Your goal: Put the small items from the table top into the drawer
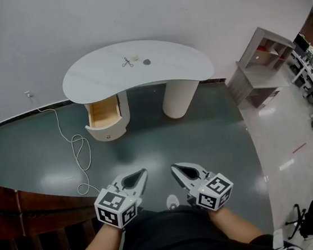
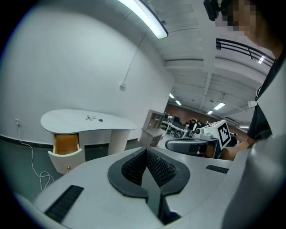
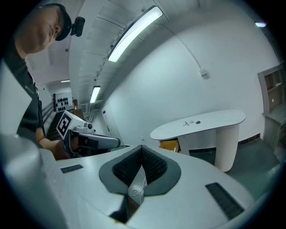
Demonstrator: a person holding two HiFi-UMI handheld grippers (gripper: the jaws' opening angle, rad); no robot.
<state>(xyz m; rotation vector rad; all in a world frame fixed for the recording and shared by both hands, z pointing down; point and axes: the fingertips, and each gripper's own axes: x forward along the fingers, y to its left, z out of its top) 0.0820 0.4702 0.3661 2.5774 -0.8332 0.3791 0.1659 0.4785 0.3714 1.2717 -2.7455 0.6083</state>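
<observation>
- Left gripper [image 1: 142, 176] and right gripper [image 1: 176, 170]: jaws pressed together, nothing held, parked low by the body, well apart from the bench [image 1: 100, 77].
- Scissors [image 1: 127, 62] and dark disc [image 1: 146, 61] lie on the bench top.
- Drawer [image 1: 103, 114] below is pulled open, likely ready for them.

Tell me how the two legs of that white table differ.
In the head view, the left leg holds a drawer pulled open, wood-coloured inside; the right leg is a plain column with no drawer. The left leg is mostly hidden behind that drawer; the right leg shows in full. Both are pale and stand under the same curved top.
</observation>
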